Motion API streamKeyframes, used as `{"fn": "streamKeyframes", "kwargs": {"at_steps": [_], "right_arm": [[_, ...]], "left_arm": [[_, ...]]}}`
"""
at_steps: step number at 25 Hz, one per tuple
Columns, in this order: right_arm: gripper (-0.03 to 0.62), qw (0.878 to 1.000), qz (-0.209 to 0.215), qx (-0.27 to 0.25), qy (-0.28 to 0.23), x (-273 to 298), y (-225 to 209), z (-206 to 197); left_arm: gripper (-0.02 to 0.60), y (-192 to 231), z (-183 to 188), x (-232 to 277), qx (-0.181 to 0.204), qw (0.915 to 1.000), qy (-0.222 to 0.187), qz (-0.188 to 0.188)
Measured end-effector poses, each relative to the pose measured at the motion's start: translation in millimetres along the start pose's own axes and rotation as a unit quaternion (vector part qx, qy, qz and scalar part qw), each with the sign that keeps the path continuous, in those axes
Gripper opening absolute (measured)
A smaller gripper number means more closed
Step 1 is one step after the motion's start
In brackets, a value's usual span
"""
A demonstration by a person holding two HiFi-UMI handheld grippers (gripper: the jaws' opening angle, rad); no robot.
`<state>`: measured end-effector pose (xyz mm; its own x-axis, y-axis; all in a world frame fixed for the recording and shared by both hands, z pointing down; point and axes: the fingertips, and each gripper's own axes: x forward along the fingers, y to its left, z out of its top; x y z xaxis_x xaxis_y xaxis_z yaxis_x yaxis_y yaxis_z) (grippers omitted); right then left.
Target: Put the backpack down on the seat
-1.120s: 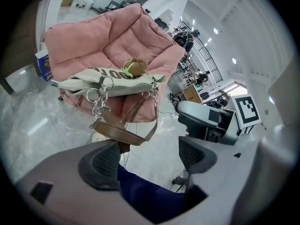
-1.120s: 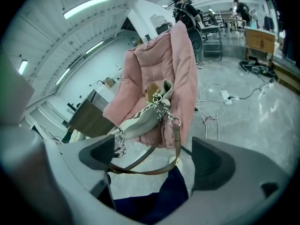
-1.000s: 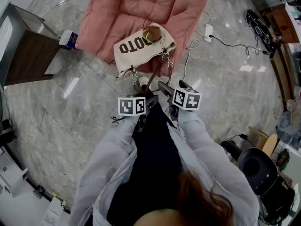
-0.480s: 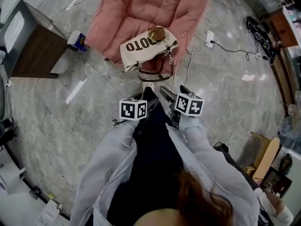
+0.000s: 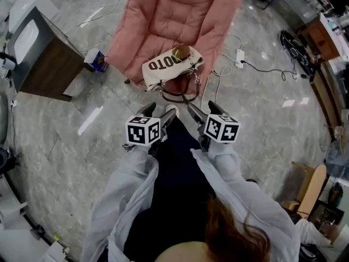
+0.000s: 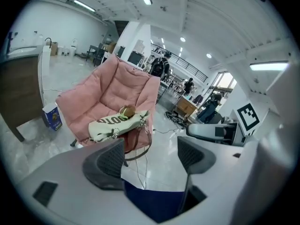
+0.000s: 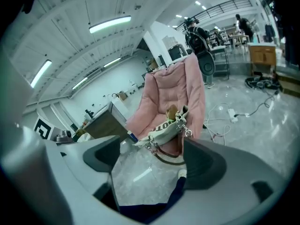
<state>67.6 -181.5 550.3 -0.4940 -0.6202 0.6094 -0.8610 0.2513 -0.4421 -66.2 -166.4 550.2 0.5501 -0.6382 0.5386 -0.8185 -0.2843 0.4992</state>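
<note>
The backpack (image 5: 168, 65) is a cream bag with brown lettering and a brown plush toy on top. It lies on the front edge of the pink padded chair (image 5: 174, 15), and its brown straps hang over the seat's front. Both grippers are held apart from it, close to the person's body. The left gripper (image 5: 157, 112) is open and empty. The right gripper (image 5: 203, 109) has nothing between its jaws, which are closing slightly. The left gripper view shows the backpack (image 6: 117, 125) beyond the open left gripper (image 6: 150, 158). In the right gripper view the backpack (image 7: 166, 130) lies beyond the right gripper (image 7: 152, 161).
A dark wooden cabinet (image 5: 41, 53) stands left of the chair, with a small blue box (image 5: 98, 60) on the floor beside it. A power strip (image 5: 238, 58) and cables lie to the chair's right. Furniture and people fill the far background.
Both grippers have drawn back from the backpack toward the person. The backpack stays on the seat, now farther away, with its straps hanging free.
</note>
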Motion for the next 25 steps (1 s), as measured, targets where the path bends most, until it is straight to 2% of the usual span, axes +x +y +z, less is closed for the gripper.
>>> {"fn": "streamKeyframes", "kwargs": {"at_steps": [2, 4, 5, 7, 10, 14, 18, 25], "right_arm": [[0.419, 1.0, 0.003, -0.012, -0.017, -7, 6, 11], [0.395, 0.999, 0.007, -0.022, -0.03, -11, 12, 21], [0.381, 0.999, 0.008, -0.026, -0.035, -13, 14, 25], [0.341, 0.998, 0.009, -0.033, -0.046, -17, 18, 32], [0.282, 0.997, 0.014, -0.042, -0.063, -26, 25, 44], [0.193, 0.993, 0.004, -0.07, -0.092, -39, 33, 65], [0.009, 0.985, -0.04, -0.112, -0.125, -54, 32, 81], [0.008, 0.976, -0.033, -0.131, -0.17, -84, 24, 94]], "left_arm": [[0.367, 0, 13, -8, 0.007, 0.9997, -0.021, 0.008], [0.232, 5, 28, -17, 0.026, 0.998, -0.046, 0.034], [0.189, 7, 35, -21, 0.038, 0.9965, -0.059, 0.046], [0.143, 7, 49, -29, 0.055, 0.9936, -0.08, 0.058], [0.084, 2, 69, -42, 0.058, 0.9903, -0.112, 0.059], [0.035, -13, 96, -58, 0.077, 0.9843, -0.153, 0.045], [0.017, -34, 110, -69, 0.071, 0.9808, -0.181, 0.003], [0.015, -38, 116, -79, 0.11, 0.9747, -0.194, 0.011]]}}
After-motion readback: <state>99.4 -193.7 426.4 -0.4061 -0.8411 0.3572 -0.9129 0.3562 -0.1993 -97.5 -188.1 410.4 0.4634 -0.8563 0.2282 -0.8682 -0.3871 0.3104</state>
